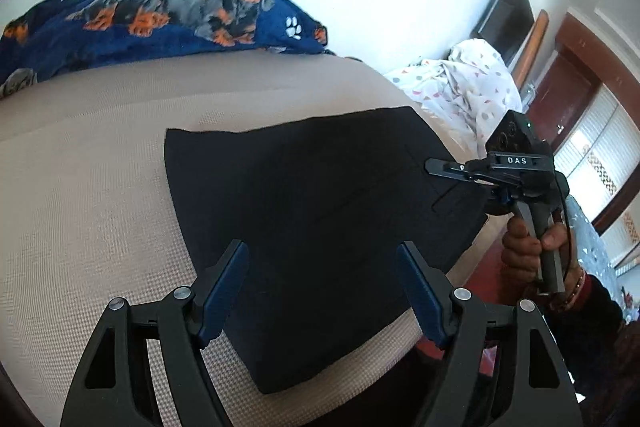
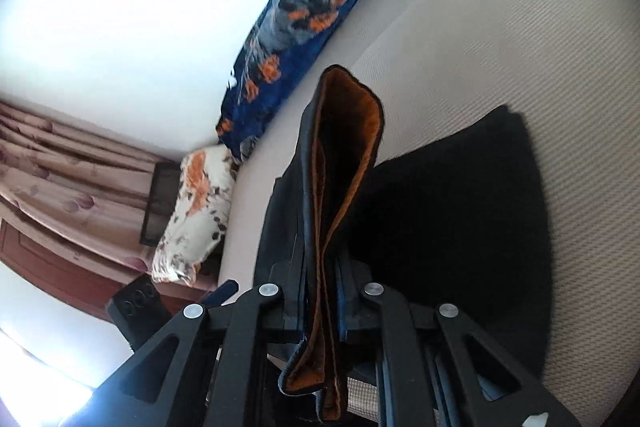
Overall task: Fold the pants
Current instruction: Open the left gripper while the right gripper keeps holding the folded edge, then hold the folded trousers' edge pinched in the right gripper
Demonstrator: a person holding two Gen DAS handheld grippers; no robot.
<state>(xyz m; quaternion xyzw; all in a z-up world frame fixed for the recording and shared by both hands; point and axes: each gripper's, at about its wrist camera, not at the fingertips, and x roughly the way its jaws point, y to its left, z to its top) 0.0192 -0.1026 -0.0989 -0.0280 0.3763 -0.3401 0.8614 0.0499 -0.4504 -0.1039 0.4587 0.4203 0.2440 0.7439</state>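
Note:
Black pants (image 1: 304, 219) lie folded flat on the beige bed cover (image 1: 100, 207). My left gripper (image 1: 322, 259) hovers open above their near end, its blue pads (image 1: 224, 287) wide apart and gripping nothing. At the pants' right edge my right gripper (image 1: 434, 165) is held by a hand (image 1: 524, 247). In the right wrist view this right gripper (image 2: 320, 267) is shut on the pants' waistband (image 2: 344, 147). The waistband stands up in a fold that shows its orange lining. The rest of the black pants (image 2: 460, 219) lies on the cover to the right.
A blue dog-print blanket (image 1: 160, 23) lies along the wall behind the pants. A white dotted sheet (image 1: 460, 87) is heaped at the back right, below a dark screen (image 1: 508, 15). A floral pillow (image 2: 196, 215) and curtains (image 2: 60, 163) are off the bed's end. The bed's edge runs close to the pants' right side.

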